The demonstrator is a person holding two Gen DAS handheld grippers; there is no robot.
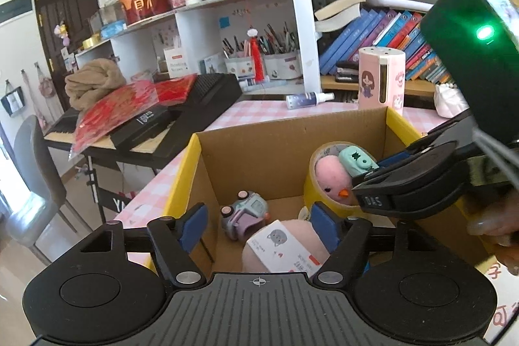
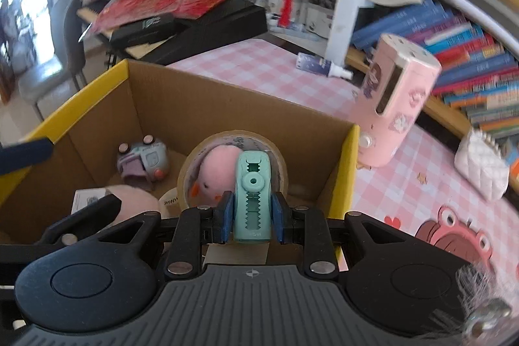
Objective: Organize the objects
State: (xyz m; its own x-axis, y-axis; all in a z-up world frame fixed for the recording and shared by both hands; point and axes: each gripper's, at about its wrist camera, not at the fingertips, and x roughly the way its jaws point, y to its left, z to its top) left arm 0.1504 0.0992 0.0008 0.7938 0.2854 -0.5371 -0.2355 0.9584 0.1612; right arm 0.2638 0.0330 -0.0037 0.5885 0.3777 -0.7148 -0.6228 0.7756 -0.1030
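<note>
A cardboard box with yellow outer sides (image 1: 279,145) (image 2: 194,106) stands on the pink checked table. Inside lie a roll of tape (image 1: 313,180) (image 2: 279,164) with a pink plush chick (image 1: 332,179) (image 2: 211,175) in its hole, a small toy car (image 1: 245,211) (image 2: 144,161) and a pink round item with a white label (image 1: 285,244) (image 2: 133,203). My right gripper (image 2: 251,216) (image 1: 365,174) is shut on a mint green correction tape dispenser (image 2: 253,193) (image 1: 356,159) and holds it over the box above the roll. My left gripper (image 1: 259,227) is open over the box's near side, around the labelled pink item.
A pink cylindrical case (image 1: 381,80) (image 2: 394,106) stands behind the box, with a small spray bottle (image 1: 308,99) (image 2: 324,67) lying near it. A white quilted purse (image 2: 483,164) lies at right. Bookshelves stand behind; a keyboard (image 1: 162,119) piled with red packets is at left.
</note>
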